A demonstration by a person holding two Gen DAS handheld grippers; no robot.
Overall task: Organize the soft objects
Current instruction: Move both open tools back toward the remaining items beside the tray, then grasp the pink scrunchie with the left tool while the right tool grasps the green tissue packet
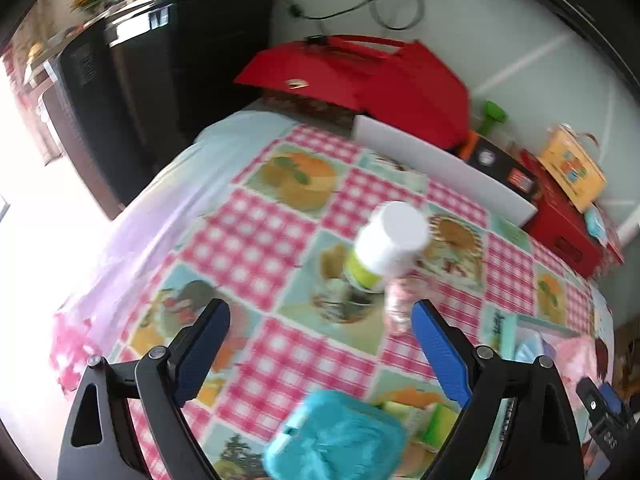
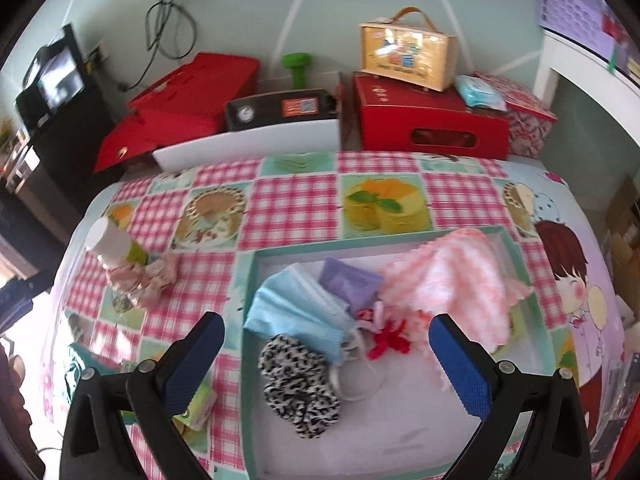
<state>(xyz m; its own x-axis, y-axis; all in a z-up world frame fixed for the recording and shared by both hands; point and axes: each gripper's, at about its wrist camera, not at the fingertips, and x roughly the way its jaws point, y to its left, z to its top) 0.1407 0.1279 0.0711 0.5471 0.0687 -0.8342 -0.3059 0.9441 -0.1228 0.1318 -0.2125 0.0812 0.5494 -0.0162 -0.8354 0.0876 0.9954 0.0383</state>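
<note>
In the right wrist view a shallow teal-rimmed box (image 2: 256, 280) lies on the checked tablecloth. It holds a blue face mask (image 2: 296, 312), a purple cloth (image 2: 352, 284), a pink striped towel (image 2: 456, 280), a black-and-white spotted scrunchie (image 2: 296, 384) and a red-and-white bow (image 2: 386, 334). My right gripper (image 2: 326, 338) hovers open over these with nothing between its fingers. My left gripper (image 1: 320, 322) is open and empty above the table, near a white-capped bottle (image 1: 386, 246) with a crumpled pink cloth (image 1: 400, 300) beside it. A teal container (image 1: 340, 440) sits below the left gripper.
Red boxes (image 2: 432, 124), a white tray (image 2: 248, 146), a black box (image 2: 280, 110), a yellow carry case (image 2: 408, 54) and a green dumbbell (image 2: 296, 66) line the wall behind the table. A green packet (image 2: 200, 408) lies left of the box. A dark cabinet (image 1: 160, 80) stands to the left.
</note>
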